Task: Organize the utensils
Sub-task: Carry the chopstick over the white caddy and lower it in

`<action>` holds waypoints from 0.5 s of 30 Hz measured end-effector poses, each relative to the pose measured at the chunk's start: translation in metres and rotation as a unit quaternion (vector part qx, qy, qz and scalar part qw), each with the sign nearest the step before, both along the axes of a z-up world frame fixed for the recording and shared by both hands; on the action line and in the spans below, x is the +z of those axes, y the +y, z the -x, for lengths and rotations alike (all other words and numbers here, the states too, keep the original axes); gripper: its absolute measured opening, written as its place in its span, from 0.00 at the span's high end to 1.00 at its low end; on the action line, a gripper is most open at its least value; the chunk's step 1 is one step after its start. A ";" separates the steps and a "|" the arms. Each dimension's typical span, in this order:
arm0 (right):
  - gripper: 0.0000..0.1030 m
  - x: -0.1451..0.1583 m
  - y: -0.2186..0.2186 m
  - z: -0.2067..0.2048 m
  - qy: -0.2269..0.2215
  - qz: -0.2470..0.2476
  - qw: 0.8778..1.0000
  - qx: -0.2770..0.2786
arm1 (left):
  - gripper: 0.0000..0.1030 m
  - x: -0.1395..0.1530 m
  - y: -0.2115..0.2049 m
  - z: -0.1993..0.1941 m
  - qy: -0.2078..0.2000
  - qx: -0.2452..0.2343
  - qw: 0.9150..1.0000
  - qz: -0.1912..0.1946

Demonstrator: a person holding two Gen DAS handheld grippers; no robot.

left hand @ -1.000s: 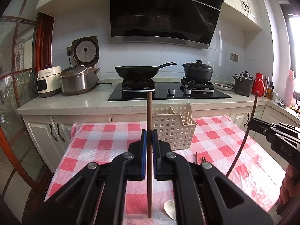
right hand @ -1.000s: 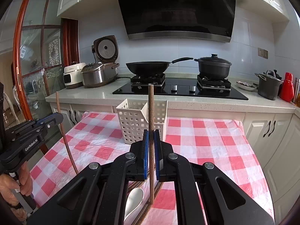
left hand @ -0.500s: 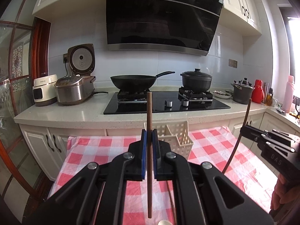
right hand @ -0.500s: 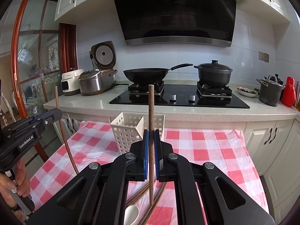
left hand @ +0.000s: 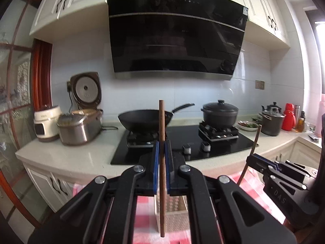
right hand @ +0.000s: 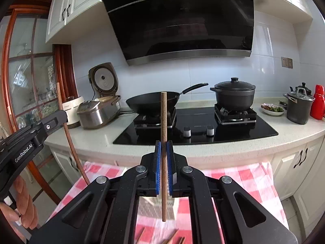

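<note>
A brown wooden chopstick (left hand: pixel 161 162) is being clamped upright by the left gripper (left hand: pixel 161 162) at the centre of the left wrist view, the blue pads (left hand: pixel 155 162) being pressed almost together on its shaft, with both ends left free above and below. Behind its lower end, a white perforated basket (left hand: pixel 172 213) is being shown on the red-checked tablecloth (left hand: pixel 254 189) at the lower centre of the frame. At the right edge of that view, the right gripper (left hand: pixel 252 160) is being seen from the side.

In the right wrist view, a second wooden chopstick (right hand: pixel 164 152) is being pinched in the same upright way by the right gripper, its jaws nearly closed on the stick. Its lower tip is being held above the basket, of which only a blurred part is being shown at the lower centre. More chopsticks (right hand: pixel 172 239) are lying on the cloth at the bottom edge. At the left edge, a hand (right hand: pixel 22 207) is being wrapped around the left gripper's handle.
</note>
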State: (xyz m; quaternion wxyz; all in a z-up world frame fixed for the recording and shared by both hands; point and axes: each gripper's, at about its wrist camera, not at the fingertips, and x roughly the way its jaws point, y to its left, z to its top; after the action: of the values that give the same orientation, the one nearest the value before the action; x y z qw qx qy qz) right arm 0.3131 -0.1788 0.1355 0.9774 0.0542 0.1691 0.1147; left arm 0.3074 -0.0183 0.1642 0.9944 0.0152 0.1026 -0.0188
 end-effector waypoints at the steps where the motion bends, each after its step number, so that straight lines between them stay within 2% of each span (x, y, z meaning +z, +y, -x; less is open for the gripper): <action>1: 0.94 0.002 0.001 -0.006 0.000 0.000 1.000 -0.001 | 0.94 0.004 0.000 -0.007 -0.003 0.001 1.000 0.002; 6: 0.94 0.011 0.008 -0.038 -0.003 0.003 1.000 -0.007 | 0.94 0.014 0.000 -0.045 -0.007 0.011 1.000 0.028; 9: 0.94 0.005 0.012 -0.055 0.001 0.000 1.000 -0.004 | 0.94 0.013 0.006 -0.068 -0.004 0.014 0.999 0.045; 15: 0.94 -0.033 0.025 -0.087 0.041 0.006 0.999 0.013 | 0.94 -0.029 0.014 -0.110 0.034 0.013 0.998 0.058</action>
State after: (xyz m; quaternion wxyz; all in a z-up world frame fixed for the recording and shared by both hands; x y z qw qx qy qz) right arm 0.4004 -0.1539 0.1030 0.9683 0.0503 0.2106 0.1244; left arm 0.4171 -0.0043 0.1350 0.9897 -0.0446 0.1351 -0.0126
